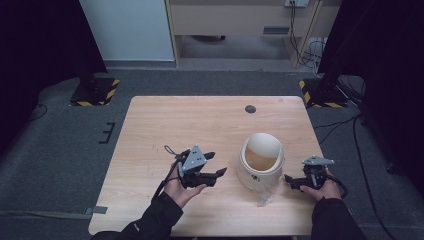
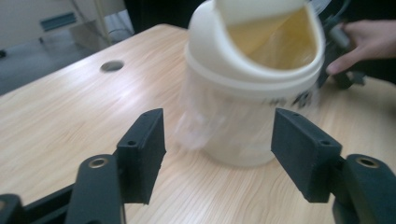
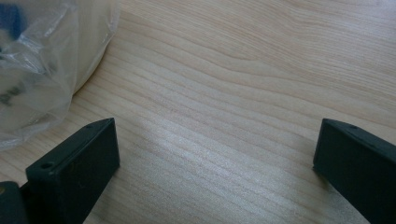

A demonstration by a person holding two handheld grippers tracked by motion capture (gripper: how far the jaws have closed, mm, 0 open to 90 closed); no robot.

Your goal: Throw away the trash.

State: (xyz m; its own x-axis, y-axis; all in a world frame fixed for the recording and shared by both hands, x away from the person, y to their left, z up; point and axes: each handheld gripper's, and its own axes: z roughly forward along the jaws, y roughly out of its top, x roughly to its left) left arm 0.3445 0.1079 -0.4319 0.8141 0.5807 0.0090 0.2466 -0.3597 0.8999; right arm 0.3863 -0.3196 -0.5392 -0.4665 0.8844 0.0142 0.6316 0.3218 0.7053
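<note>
A small cream bin (image 1: 260,162) with a swing lid stands on the wooden table (image 1: 165,125), right of centre, with a clear plastic liner (image 1: 263,199) hanging out around its base. My left gripper (image 1: 216,164) hovers just left of the bin and points at it, open, with nothing between its jaws. In the left gripper view the bin (image 2: 252,70) stands a short way beyond the left gripper (image 2: 218,121). My right gripper (image 1: 291,181) rests low on the table to the right of the bin. It is open (image 3: 215,135) over bare wood, with the liner (image 3: 37,60) beside its left jaw.
A round cable hole (image 1: 250,109) lies in the table's far middle. Bare wood stretches to the left and far side. On the floor beyond the table stand two stands with hazard-striped bases (image 1: 95,92) (image 1: 320,95), with cables at the right.
</note>
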